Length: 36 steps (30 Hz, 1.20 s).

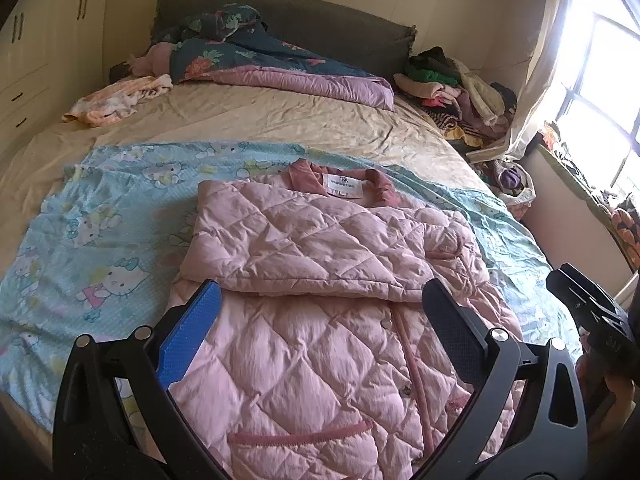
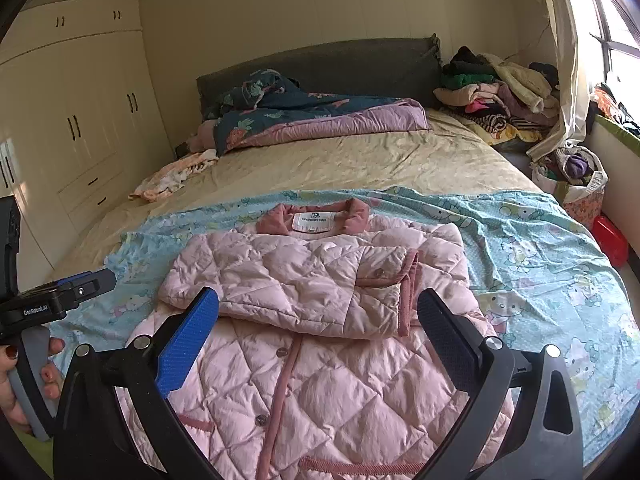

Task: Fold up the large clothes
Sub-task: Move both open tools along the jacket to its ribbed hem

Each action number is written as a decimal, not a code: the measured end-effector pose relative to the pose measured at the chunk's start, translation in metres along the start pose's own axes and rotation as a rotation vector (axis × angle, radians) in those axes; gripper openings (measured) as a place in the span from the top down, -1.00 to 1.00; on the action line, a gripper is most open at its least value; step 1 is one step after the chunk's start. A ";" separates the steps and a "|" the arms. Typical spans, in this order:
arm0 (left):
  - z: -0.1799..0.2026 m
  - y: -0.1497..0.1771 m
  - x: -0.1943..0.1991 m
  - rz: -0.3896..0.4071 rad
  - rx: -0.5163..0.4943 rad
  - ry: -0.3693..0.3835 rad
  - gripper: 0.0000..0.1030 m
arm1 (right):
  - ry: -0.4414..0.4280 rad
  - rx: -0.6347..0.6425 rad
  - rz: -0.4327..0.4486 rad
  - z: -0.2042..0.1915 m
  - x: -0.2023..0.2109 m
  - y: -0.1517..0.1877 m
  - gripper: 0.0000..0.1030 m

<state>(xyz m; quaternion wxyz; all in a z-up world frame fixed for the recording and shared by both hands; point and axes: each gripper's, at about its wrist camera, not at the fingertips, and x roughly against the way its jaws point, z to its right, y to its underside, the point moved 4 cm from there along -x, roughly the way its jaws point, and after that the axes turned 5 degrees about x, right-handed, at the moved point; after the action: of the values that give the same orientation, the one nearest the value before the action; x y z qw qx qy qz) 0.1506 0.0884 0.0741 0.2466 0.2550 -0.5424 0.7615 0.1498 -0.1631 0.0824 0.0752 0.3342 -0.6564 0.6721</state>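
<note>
A pink quilted jacket (image 1: 312, 264) (image 2: 304, 288) lies flat on a light blue cartoon-print sheet (image 1: 100, 248) (image 2: 540, 264) on the bed. Both sleeves are folded across its chest, collar and white label at the far end. My left gripper (image 1: 322, 300) hovers over the jacket's middle, jaws wide apart, nothing between them. My right gripper (image 2: 318, 308) hangs above the folded sleeves, fully open and holding nothing. The right gripper's body shows at the right edge of the left wrist view. In the right wrist view, a hand (image 2: 24, 380) holds the left gripper's handle at the left edge.
Beyond the jacket lies a beige bedsheet (image 1: 280, 120) with a rumpled dark floral quilt (image 2: 312, 116) at the headboard and a small peach garment (image 1: 116, 100). A pile of clothes (image 2: 496, 96) sits at the far right. Cream wardrobes stand on the left, a window on the right.
</note>
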 end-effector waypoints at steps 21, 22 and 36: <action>-0.015 0.036 0.030 0.033 0.027 -0.009 -0.83 | 0.019 0.012 0.022 0.004 0.033 0.027 -0.92; -0.016 0.038 0.030 0.031 0.025 -0.010 -0.83 | 0.020 0.013 0.022 0.004 0.033 0.029 -0.92; -0.033 0.063 0.036 0.028 0.041 -0.046 -0.83 | 0.038 0.026 -0.001 0.014 0.043 0.051 -0.92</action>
<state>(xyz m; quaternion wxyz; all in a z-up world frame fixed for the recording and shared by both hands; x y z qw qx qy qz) 0.0790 0.1052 0.0445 0.2182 0.2700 -0.5358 0.7697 0.0941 -0.1968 0.0626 0.0836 0.3224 -0.6461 0.6868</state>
